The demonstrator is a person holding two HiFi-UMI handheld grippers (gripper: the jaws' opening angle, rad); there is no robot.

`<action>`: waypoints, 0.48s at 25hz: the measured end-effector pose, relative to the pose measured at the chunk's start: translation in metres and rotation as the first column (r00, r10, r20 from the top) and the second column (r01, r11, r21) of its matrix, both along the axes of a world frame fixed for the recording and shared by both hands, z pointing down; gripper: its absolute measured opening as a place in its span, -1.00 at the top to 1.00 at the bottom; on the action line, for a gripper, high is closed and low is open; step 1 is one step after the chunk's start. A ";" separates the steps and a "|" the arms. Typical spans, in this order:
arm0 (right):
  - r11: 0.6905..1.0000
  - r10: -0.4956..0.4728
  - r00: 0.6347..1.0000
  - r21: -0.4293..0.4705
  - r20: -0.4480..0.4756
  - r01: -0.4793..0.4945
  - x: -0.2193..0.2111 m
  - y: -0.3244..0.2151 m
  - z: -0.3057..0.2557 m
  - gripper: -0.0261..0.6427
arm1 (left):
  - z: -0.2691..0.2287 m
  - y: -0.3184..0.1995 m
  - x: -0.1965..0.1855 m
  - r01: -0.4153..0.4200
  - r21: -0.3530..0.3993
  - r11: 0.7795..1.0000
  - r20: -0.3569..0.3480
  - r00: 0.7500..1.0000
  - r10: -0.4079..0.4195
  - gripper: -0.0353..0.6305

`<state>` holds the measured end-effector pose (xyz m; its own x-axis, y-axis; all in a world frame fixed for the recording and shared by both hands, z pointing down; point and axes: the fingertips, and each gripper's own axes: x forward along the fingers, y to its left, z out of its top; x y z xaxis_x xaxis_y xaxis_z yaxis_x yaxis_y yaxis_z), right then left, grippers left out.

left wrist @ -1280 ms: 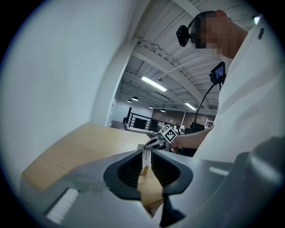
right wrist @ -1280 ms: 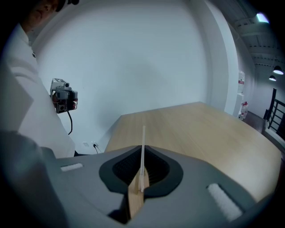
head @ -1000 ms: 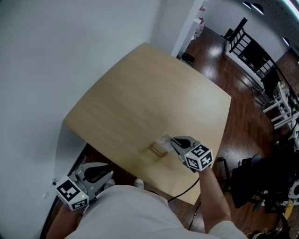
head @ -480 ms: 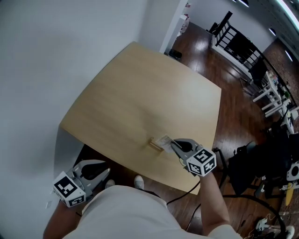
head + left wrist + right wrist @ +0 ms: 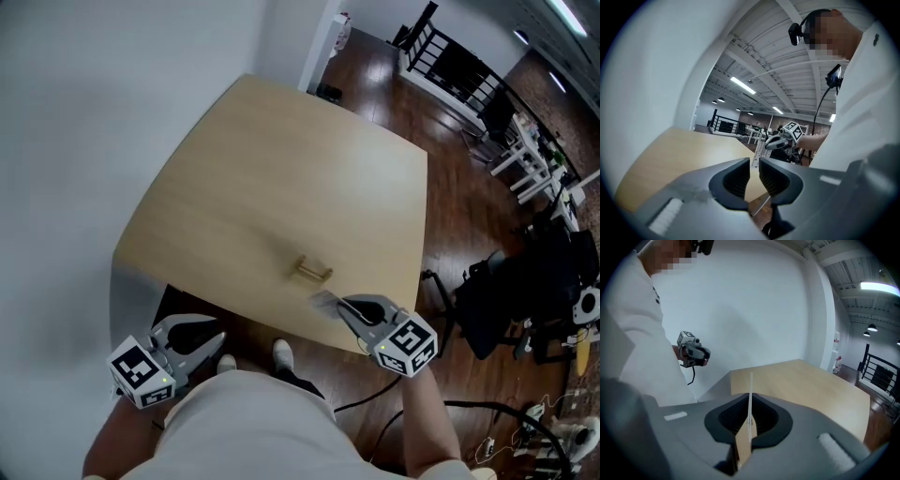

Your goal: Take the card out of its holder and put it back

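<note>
From the head view I count one wooden table (image 5: pixel 281 169), one small card holder (image 5: pixel 310 271), one card (image 5: pixel 324 302) and two grippers. The holder is a short tan bar that stands alone on the table near the edge closest to the person. The card is out of it, apart from it on the person's side, over the table's near edge. It is pinched at the tip of the right gripper (image 5: pixel 339 307) and looks like a small, pale, slightly see-through slip, too blurred to show any print. The left gripper (image 5: pixel 217 338) hangs beyond the table's near edge, close to the person's body, well apart from the holder and the card. One white shoe (image 5: pixel 282 352) shows on the dark floor below.

In the left gripper view the two dark ribbed pads stand a narrow slit apart with nothing between them, so the left gripper (image 5: pixel 754 165) is released and empty. Past it lie the table (image 5: pixel 679 150) and, farther off, the right gripper (image 5: pixel 771 142) with its marker cube.

In the right gripper view there is one card (image 5: pixel 750 397), seen edge-on as a thin white upright line. The right gripper (image 5: pixel 750 425) is clamped on its lower part and the rest stands clear above the pads. Behind it stretches the table (image 5: pixel 811 385), and the left gripper (image 5: pixel 693 354) shows at the far left against the white wall.
</note>
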<state>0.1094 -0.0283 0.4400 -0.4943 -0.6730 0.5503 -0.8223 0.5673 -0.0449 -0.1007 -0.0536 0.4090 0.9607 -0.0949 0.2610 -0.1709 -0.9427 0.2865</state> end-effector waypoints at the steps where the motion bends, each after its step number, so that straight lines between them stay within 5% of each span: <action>1: 1.000 0.005 1.000 0.000 0.001 -0.005 -0.005 0.007 -0.001 0.86 | 0.000 0.002 -0.002 -0.012 -0.001 1.000 -0.001 1.000 0.012 0.69; 12: 0.997 0.071 0.997 -0.006 0.015 -0.071 -0.046 0.069 -0.004 0.86 | 0.008 0.024 -0.010 -0.117 -0.001 0.993 0.002 0.993 0.117 0.69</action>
